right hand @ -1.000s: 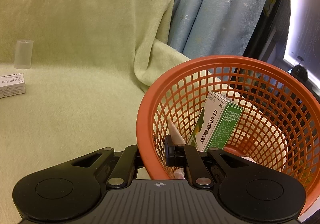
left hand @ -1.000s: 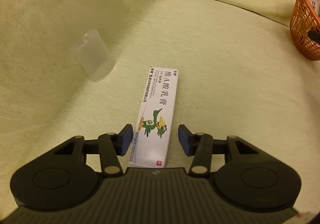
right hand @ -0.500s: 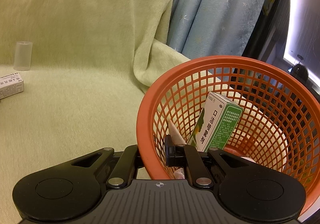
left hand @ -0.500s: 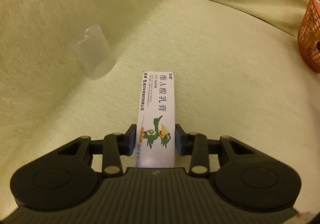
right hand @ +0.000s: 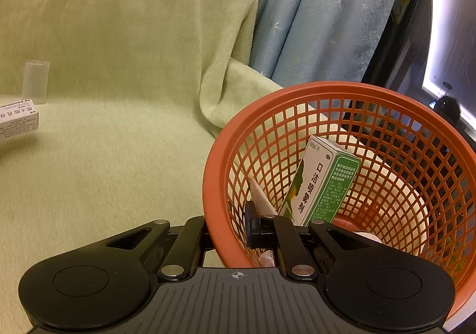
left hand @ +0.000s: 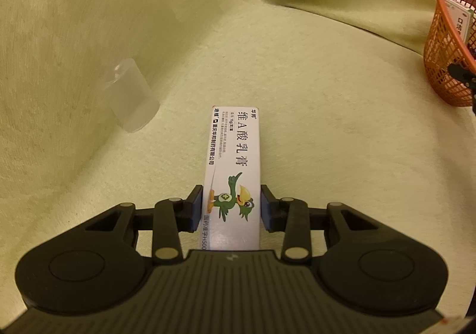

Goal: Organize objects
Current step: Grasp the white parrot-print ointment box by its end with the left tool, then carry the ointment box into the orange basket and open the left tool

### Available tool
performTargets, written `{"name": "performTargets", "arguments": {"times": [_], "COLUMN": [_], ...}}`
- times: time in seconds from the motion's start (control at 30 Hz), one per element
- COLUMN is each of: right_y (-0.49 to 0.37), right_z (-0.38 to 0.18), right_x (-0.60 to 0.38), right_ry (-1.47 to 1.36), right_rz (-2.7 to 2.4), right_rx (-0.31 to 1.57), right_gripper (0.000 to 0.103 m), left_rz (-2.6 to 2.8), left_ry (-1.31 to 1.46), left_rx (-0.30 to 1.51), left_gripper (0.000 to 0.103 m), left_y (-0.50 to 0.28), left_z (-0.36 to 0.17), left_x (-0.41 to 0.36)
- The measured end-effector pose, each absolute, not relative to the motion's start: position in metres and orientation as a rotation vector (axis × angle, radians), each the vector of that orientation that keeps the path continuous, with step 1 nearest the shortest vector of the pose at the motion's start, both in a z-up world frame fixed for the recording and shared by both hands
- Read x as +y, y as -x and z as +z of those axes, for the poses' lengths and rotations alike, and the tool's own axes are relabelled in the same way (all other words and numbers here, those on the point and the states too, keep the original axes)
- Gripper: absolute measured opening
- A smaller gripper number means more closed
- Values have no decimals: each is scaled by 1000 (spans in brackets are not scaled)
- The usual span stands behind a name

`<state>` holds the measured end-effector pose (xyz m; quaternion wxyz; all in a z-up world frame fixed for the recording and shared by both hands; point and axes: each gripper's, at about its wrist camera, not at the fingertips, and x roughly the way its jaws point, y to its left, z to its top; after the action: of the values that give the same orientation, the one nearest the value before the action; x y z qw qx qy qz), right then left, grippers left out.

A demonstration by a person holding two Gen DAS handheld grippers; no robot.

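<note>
A long white ointment box (left hand: 233, 173) with a green bird printed on it sticks out between the pads of my left gripper (left hand: 232, 209), which is shut on its near end; its far end hangs slightly off the green cover. The same box (right hand: 17, 121) shows at the left edge of the right wrist view. My right gripper (right hand: 227, 229) is shut on the near rim of an orange mesh basket (right hand: 416, 113), one finger inside and one outside. Inside the basket leans a green and white medicine box (right hand: 324, 182).
A frosted plastic cup (left hand: 129, 100) stands upright on the green cover to the left of the held box, and shows as the cup (right hand: 36, 81) at the far left. The orange basket (left hand: 446, 45) sits far right. A blue curtain (right hand: 321, 12) hangs behind.
My left jaws closed from apart onto the white box, and the box's far end has lifted a little off the cover. The right gripper and basket have not moved.
</note>
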<state>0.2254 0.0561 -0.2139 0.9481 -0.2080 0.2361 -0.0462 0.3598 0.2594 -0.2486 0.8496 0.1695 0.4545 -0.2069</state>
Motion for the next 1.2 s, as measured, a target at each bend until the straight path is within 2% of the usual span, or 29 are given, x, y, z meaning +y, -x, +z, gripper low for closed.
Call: {"name": "performTargets", "arguments": {"times": [0.23, 0.67, 1.0, 1.2], "right_y": [-225, -224, -223, -224], "right_z": [-214, -213, -213, -212], "right_x": [56, 55, 56, 56], "right_ry": [418, 416, 412, 409], "right_rz": [-93, -90, -90, -91], "right_rx": [480, 480, 480, 480], "right_gripper": [5, 5, 5, 5], "left_rz": [-476, -692, -983, -1110], "left_ry": [-358, -395, -462, -527], "left_rx": [927, 805, 725, 707], "left_gripper": [33, 33, 33, 33], "left_y": [-352, -330, -314, -307], "left_z": [-228, -141, -86, -78], "left_x": [244, 181, 102, 44]}}
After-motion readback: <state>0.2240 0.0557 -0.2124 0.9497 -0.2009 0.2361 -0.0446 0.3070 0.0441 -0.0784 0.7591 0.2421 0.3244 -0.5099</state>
